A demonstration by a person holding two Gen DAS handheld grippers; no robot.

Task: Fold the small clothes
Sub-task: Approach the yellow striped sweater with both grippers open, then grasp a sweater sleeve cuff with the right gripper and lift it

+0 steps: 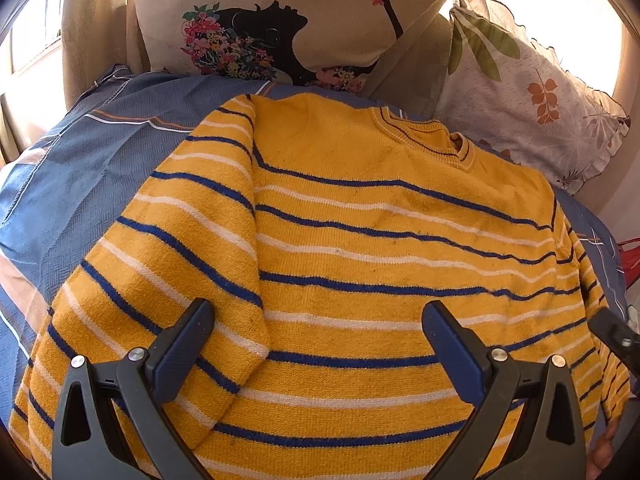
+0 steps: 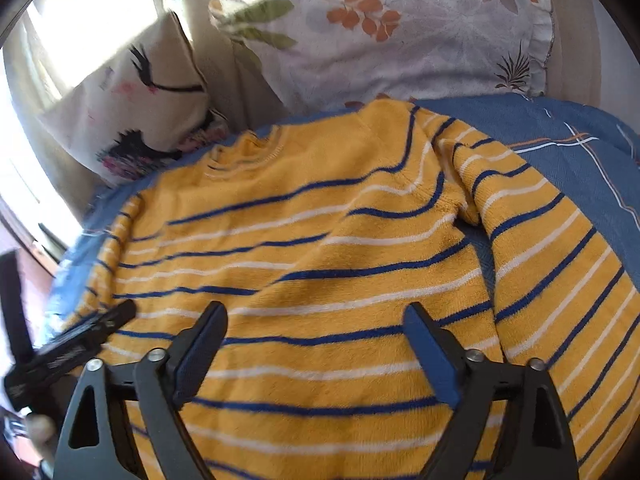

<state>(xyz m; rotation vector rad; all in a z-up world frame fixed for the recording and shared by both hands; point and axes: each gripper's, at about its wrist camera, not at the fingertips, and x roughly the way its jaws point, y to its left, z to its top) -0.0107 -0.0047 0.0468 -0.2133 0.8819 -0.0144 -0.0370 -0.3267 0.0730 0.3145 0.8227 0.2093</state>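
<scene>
A small yellow sweater [image 1: 360, 240] with blue and white stripes lies flat on a blue bedspread [image 1: 100, 160], collar [image 1: 432, 132] at the far side. In the left wrist view its left sleeve [image 1: 180, 240] is folded down along the body. My left gripper [image 1: 318, 324] hovers open and empty over the sweater's lower middle. In the right wrist view the sweater [image 2: 320, 260] fills the frame, with a sleeve [image 2: 560, 260] lying at the right. My right gripper [image 2: 316, 328] is open and empty above the lower body. The other gripper [image 2: 72, 344] shows at the left edge.
A beige cushion [image 1: 280, 20] with a black silhouette and flowers and a white leaf-print pillow [image 1: 532, 92] lean at the far side of the bed. The right gripper's finger [image 1: 612, 332] shows at the right edge. Bright windows are behind.
</scene>
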